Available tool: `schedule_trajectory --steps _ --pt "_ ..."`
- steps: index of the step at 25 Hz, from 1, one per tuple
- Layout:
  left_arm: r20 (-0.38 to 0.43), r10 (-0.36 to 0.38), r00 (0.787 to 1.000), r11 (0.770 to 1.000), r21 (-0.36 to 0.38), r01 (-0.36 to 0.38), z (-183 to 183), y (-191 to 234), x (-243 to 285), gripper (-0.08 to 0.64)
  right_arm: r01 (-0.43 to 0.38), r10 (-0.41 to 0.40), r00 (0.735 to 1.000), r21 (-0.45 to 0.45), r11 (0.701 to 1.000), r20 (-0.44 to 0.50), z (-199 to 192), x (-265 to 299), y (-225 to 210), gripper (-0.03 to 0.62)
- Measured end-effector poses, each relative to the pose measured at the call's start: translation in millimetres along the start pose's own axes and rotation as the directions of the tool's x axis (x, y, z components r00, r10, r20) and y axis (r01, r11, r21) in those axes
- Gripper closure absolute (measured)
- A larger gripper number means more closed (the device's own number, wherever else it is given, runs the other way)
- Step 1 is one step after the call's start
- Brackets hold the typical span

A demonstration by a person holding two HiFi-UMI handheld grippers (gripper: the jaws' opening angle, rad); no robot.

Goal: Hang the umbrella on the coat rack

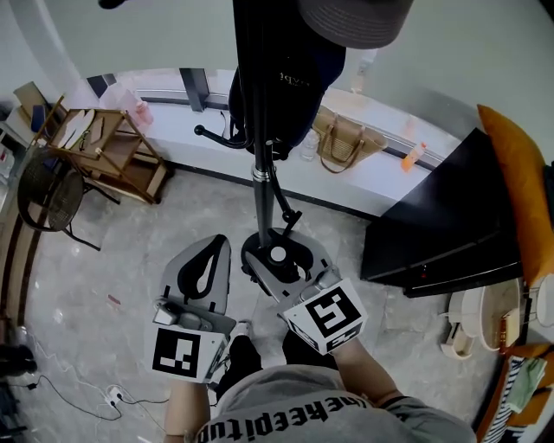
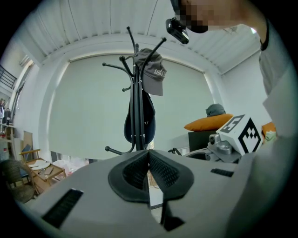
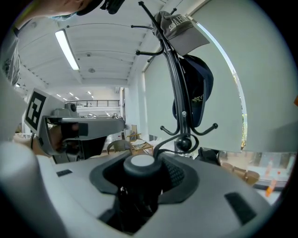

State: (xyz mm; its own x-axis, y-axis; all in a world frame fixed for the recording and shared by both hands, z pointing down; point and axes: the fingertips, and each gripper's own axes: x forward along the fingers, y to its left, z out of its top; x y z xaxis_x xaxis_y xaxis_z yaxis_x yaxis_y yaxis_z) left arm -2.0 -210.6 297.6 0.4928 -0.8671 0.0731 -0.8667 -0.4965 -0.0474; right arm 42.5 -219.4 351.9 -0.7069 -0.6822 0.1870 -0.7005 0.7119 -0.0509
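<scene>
Head view: your right gripper (image 1: 279, 260) holds the umbrella (image 1: 278, 254) close before the coat rack (image 1: 260, 186) | Left gripper view: your left gripper (image 2: 149, 160) has its jaws pressed together, empty | Right gripper view: your jaws pinch the umbrella's white-capped end, with the rack just beyond.

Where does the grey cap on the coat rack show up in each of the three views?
Head view: grey cap at top edge, right of centre.
Left gripper view: cap upper centre.
Right gripper view: cap at top, right of centre.
Shared landmark: the black coat rack pole beside it.
</scene>
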Motion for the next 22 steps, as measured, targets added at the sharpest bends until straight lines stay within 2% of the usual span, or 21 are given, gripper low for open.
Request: schedule_trajectory --steps 13,17,22 --pt "0.002 0.086 0.996 0.996 -0.012 -0.086 -2 6 -6 0.545 -0.084 0.083 0.996 -0.032 0.996 -0.016 0 11 4 0.408" --pt "0.026 0.116 0.993 0.993 0.000 -0.116 0 12 -8 0.545 -0.101 0.101 0.995 -0.034 0.994 -0.025 -1 16 4 0.408" --pt "0.003 0.143 0.990 0.990 -0.012 -0.143 -5 17 -12 0.545 -0.116 0.115 0.993 -0.034 0.993 -0.034 -4 24 4 0.408"
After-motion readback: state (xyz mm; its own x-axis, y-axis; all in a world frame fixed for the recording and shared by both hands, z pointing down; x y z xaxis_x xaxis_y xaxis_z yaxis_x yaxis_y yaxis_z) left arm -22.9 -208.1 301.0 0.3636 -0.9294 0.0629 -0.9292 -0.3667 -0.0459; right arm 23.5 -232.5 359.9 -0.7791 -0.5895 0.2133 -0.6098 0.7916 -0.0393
